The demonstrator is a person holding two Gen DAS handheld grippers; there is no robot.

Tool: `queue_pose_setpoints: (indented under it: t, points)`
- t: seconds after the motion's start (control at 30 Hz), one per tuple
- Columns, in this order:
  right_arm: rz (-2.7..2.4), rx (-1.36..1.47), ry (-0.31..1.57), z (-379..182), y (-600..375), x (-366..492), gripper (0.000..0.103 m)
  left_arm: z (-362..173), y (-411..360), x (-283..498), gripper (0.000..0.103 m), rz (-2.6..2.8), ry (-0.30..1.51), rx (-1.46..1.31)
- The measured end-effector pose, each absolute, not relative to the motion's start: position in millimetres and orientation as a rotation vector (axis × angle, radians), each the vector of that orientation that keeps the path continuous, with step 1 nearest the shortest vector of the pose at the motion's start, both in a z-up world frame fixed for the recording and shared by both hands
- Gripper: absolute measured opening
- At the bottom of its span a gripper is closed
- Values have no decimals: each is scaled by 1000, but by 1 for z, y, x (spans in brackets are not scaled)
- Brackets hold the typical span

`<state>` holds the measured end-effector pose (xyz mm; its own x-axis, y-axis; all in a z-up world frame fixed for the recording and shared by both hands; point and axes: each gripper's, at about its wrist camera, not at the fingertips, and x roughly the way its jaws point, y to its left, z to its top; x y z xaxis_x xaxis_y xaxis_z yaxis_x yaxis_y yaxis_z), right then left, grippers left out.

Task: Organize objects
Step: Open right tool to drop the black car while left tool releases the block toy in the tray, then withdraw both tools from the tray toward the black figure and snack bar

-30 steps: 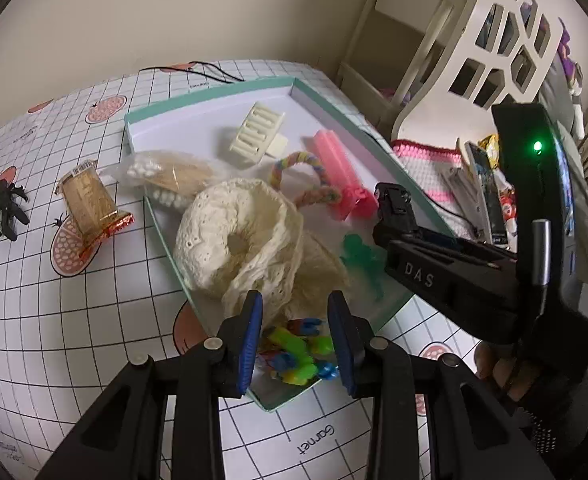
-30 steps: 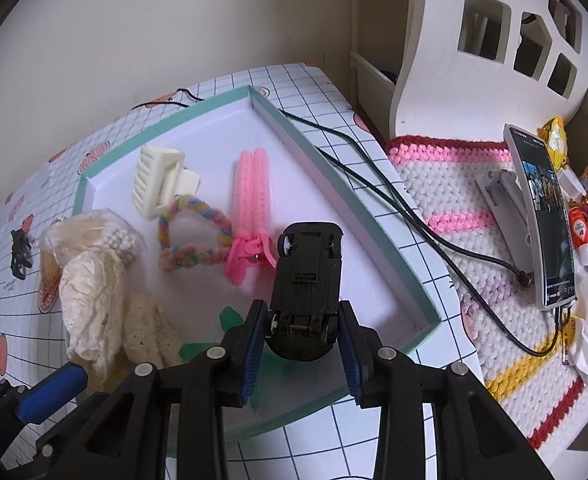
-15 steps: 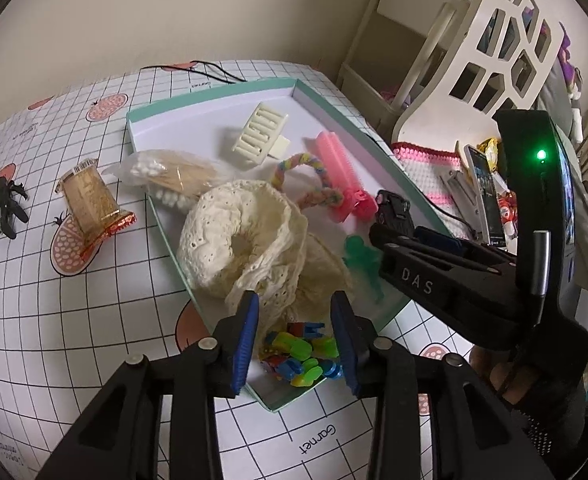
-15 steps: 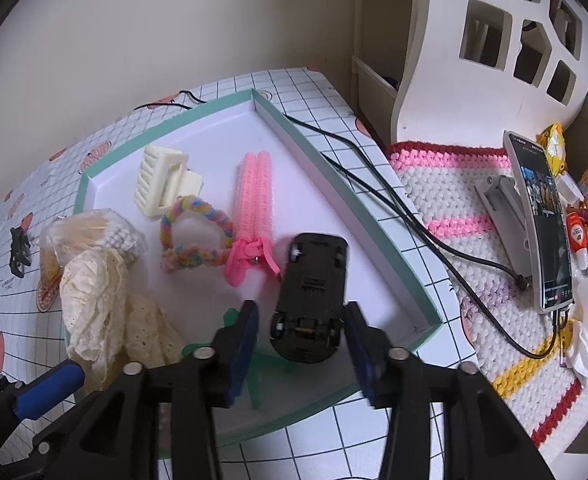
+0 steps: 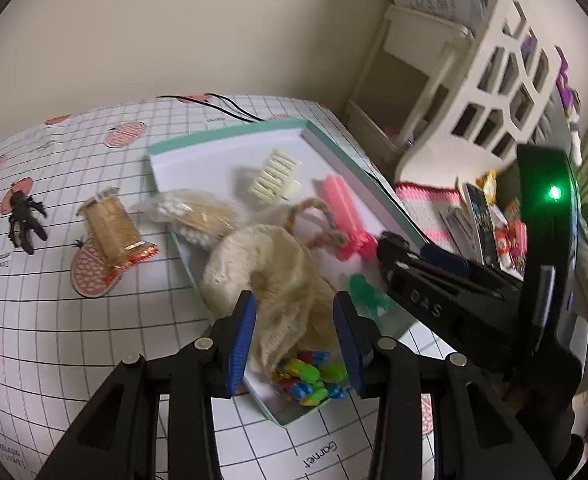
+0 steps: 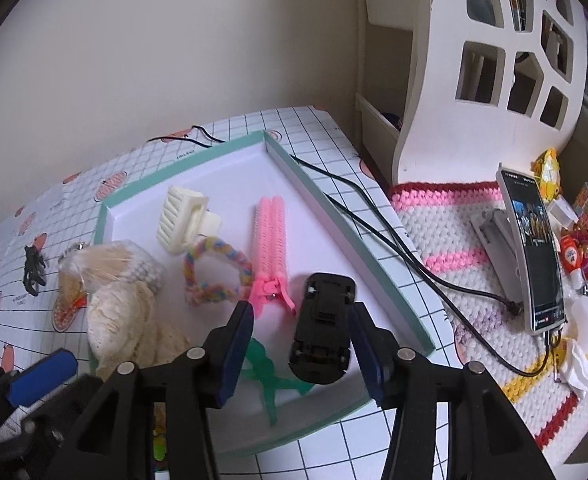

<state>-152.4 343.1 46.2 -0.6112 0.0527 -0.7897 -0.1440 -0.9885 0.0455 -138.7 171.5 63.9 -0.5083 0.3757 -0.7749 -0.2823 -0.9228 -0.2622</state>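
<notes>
Black plastic toy car (image 6: 322, 328), lying upside down with its underside and wheels facing up, inside the teal-rimmed tray (image 6: 358, 240) near the tray's right wall. Right tool (image 6: 300, 356): blue-padded fingers apart, one on each side of the car; the right pad sits just beside the car's flank, contact not resolvable. Car rests on the tray's white floor.

Left to right, right wrist view:
- black toy insect (image 6: 33, 266) on the gridded counter (image 6: 334, 148), outside the tray
- clear bag of cotton swabs (image 6: 111, 260) at the tray's left edge
- cream lace cloth (image 6: 129, 320), bunched, just in front of the bag
- cream hair claw (image 6: 183, 218) toward the far side of the tray
- multicoloured braided ring (image 6: 215, 272), touching the claw's near edge
- pink clip (image 6: 269, 248), long and ribbed, just left of the car
- green plastic figure (image 6: 267, 376) between the right tool's fingers, partly hidden by the left finger
- black cable (image 6: 394, 248) running along the counter outside the tray's right wall
- phone (image 6: 534, 248) propped on a stand over a crocheted mat (image 6: 446, 216)

Left wrist view: left tool (image 5: 296, 336) with fingers apart and nothing gripped, poised over the near end of the tray. The lace cloth fills the gap between its pads. Bright plastic pieces (image 5: 308, 378) sit in the tray's near corner. Wrapped snack (image 5: 111, 228) lies on the counter left of the tray. Body of the right tool crosses this view and blocks the car.
</notes>
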Motion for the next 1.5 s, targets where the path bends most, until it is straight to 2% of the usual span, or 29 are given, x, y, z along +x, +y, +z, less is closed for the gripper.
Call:
queue_pose_setpoints:
  t: [0.33,0.4,0.57,0.67,0.87,1.03,1.13,1.3,1.37,1.5]
  points:
    - [2741,-1334,133,46,337,-153,54,60,148,-147,49,2532,-241,-1343]
    - [2745,-1339,128,46,336,-153,59,59,146,-148,53,2554,-241,-1349]
    - [2759,-1335,102,46,330,-153,65,53,132,-152,55,2619,-271,-1411]
    - [2775,-1335,87,47,325,-152,68,50,122,-154,65,2657,-312,-1440]
    - [2802,-1335,37,47,316,-152,77,43,102,-158,67,2718,-394,-1510]
    - [2814,-1339,32,46,311,-152,82,36,86,-157,76,2756,-477,-1559]
    - [2819,-1352,24,45,306,-153,91,35,76,-156,77,2796,-515,-1575]
    - [2836,-1356,14,46,297,-152,93,35,66,-156,88,2832,-549,-1587]
    - [2840,-1364,5,46,293,-152,103,36,63,-154,89,2860,-545,-1582]
    - [2852,-1361,-9,47,284,-151,103,39,58,-153,91,2905,-535,-1566]
